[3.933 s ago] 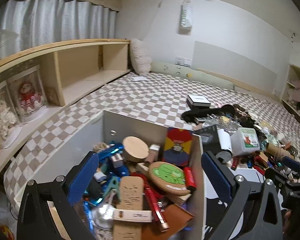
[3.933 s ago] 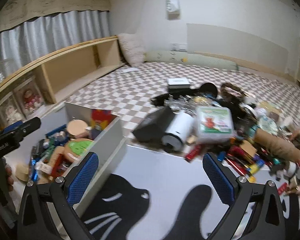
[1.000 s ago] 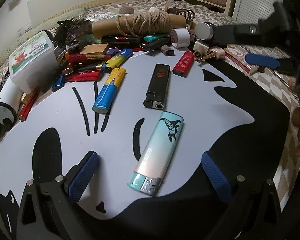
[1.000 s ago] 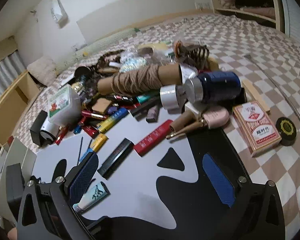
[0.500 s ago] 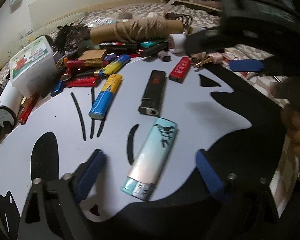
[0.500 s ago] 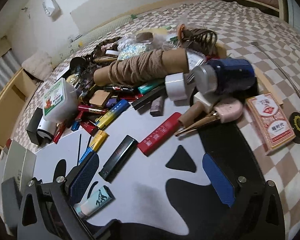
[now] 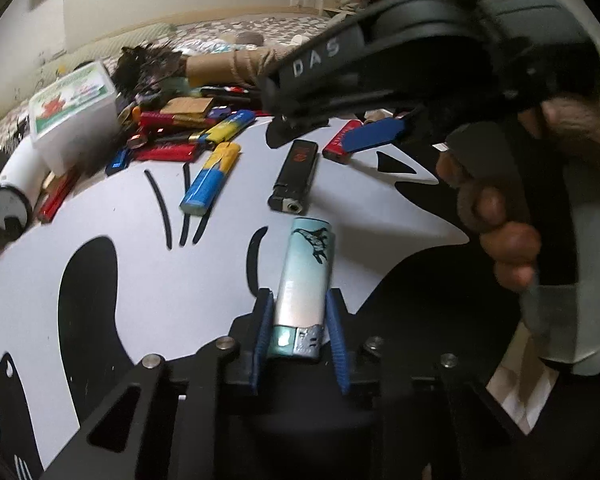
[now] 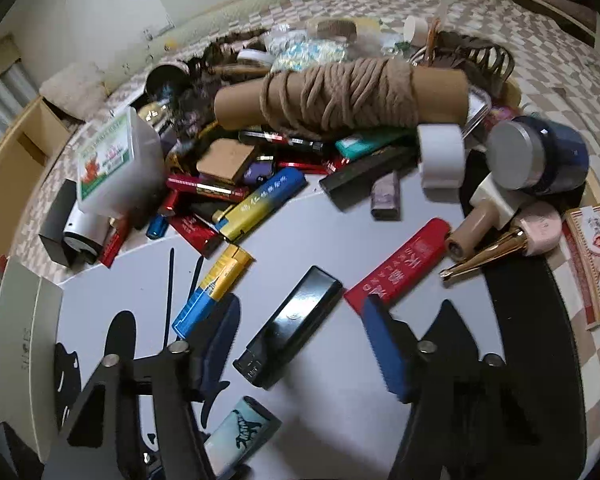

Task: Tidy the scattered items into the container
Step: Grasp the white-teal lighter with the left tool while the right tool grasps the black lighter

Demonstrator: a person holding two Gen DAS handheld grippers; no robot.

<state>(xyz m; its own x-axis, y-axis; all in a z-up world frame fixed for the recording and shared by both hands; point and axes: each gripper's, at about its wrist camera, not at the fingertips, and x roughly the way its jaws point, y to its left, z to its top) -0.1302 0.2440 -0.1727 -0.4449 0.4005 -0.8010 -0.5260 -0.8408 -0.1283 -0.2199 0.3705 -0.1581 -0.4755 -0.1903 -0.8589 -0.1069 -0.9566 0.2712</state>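
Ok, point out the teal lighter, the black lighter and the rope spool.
teal lighter (image 7: pixel 304 280), left wrist view, mid-body.
black lighter (image 8: pixel 290 330), right wrist view, glossy top face.
rope spool (image 8: pixel 336 94), right wrist view, wound rope.

The right gripper's body (image 7: pixel 440 60) hides the pile's far right side. The teal lighter (image 8: pixel 242 432) is partly hidden behind the right gripper's frame.

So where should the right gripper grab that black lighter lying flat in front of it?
Probably across the black lighter at its middle, pinching the two long, flat sides. It lies flat on the mat, slanted, so come down from above with the right gripper turned to match that slant. The jaws are open and already straddle it.
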